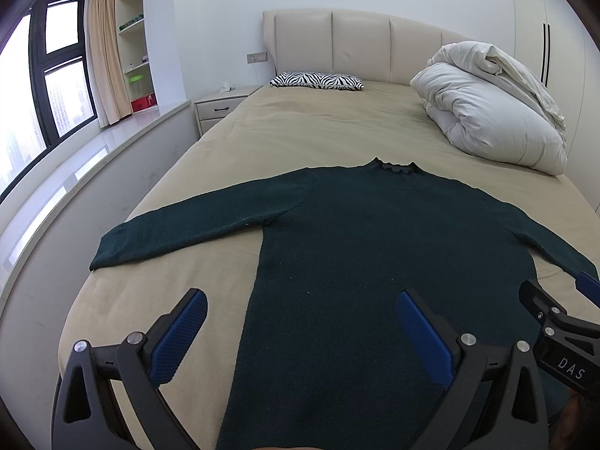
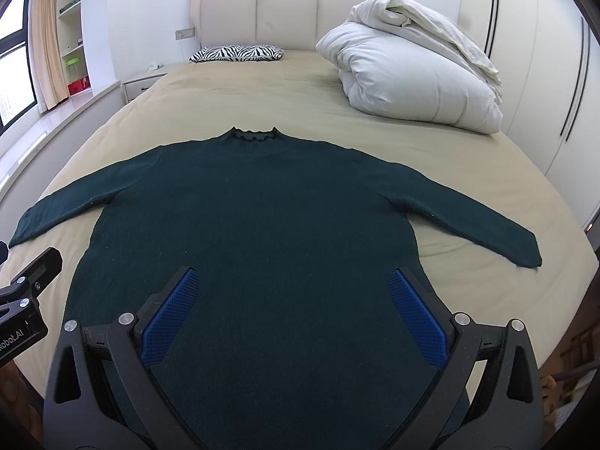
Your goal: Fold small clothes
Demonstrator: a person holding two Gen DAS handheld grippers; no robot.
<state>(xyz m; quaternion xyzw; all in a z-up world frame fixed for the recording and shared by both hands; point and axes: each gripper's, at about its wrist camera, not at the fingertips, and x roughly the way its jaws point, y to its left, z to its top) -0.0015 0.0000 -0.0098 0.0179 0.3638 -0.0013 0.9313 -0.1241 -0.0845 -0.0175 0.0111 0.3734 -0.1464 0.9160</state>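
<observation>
Lying flat beneath both wide-spread tools [image 1: 300, 305] [image 2: 294, 281]: dark green sweater [image 2: 255, 202].

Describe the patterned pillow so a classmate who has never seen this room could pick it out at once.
Start at the padded cream headboard at the far end of the bed. Just below it, left of the bundled white duvet, lies a small flat zebra-striped pillow. It is the only black-and-white patterned thing on the bed.
</observation>
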